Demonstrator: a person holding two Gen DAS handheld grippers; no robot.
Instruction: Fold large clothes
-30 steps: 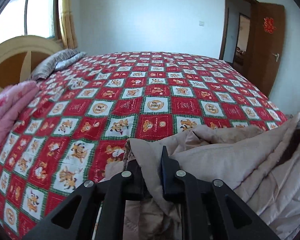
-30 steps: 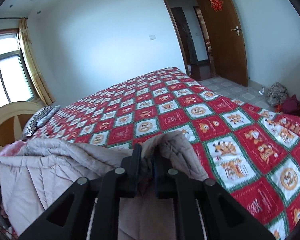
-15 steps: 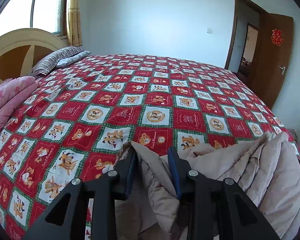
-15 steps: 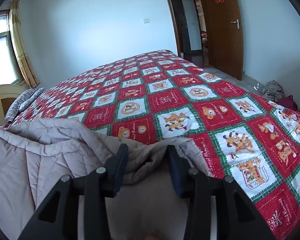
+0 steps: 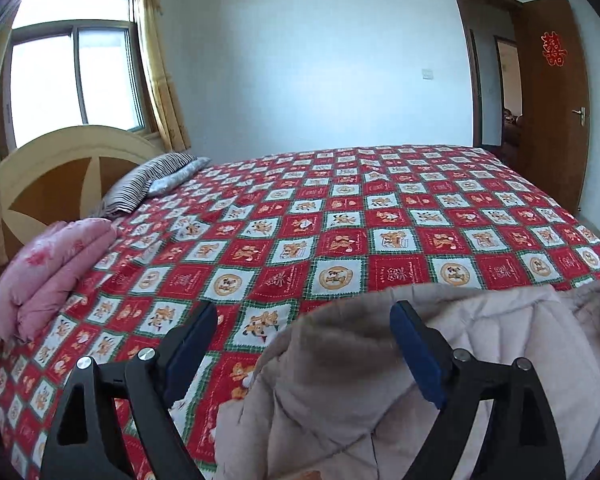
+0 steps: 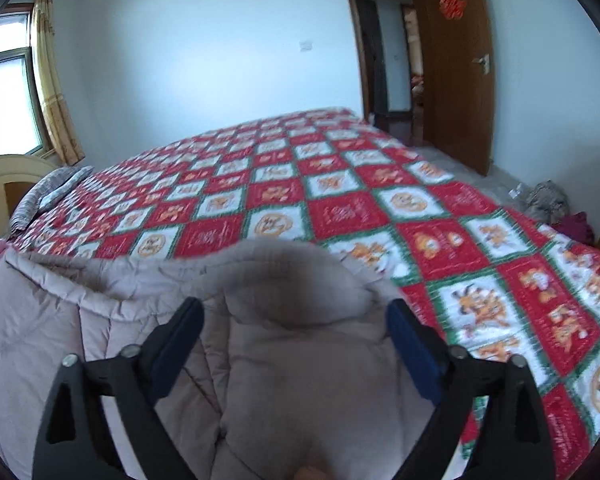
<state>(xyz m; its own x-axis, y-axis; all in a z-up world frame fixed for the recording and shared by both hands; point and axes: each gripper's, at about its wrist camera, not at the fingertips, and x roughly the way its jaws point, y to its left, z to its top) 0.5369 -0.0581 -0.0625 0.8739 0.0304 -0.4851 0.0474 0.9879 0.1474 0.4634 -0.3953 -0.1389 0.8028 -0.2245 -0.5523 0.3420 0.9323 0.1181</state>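
A beige quilted coat lies bunched at the near edge of the bed. In the left wrist view its left corner rises between the jaws of my left gripper, which are opening wide; the pads stand clear of the fabric. In the right wrist view the same coat fills the lower left, and its rounded right corner sits between the jaws of my right gripper, also opening wide with no pad pressing on the cloth. The coat rests loose on the bedspread.
The bed is covered by a red, white and green patchwork bedspread. A folded pink quilt and a striped pillow lie by the headboard at left. An open wooden door stands at right, and clothes lie on the floor.
Both grippers were shut on the coat's top corners a second ago; both have opened wide and let the fabric go. The coat has settled onto the bed, and the left view has tilted up.
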